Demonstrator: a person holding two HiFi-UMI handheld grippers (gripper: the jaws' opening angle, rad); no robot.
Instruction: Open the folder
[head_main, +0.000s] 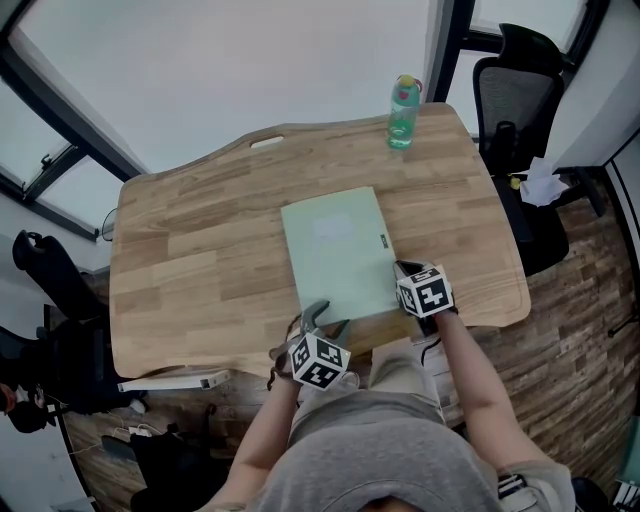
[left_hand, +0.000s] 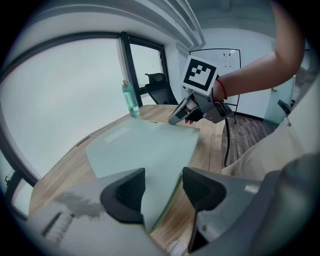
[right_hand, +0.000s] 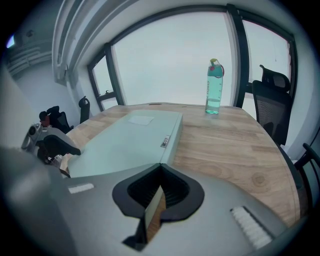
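A pale green folder (head_main: 335, 250) lies closed and flat on the wooden table (head_main: 200, 260), its spine on the right. My left gripper (head_main: 328, 318) is at the folder's near left corner. In the left gripper view that gripper (left_hand: 162, 182) is open, with the corner's edge (left_hand: 170, 192) running between its pads and a gap still showing on the right side. My right gripper (head_main: 408, 272) holds the near right corner at the spine. In the right gripper view it (right_hand: 160, 187) is shut on the thin edge of the folder (right_hand: 130, 137).
A green water bottle (head_main: 403, 112) stands at the table's far right edge. A black office chair (head_main: 520, 90) is beyond the right side, another dark chair (head_main: 45, 270) is at the left. The person's lap is against the near edge.
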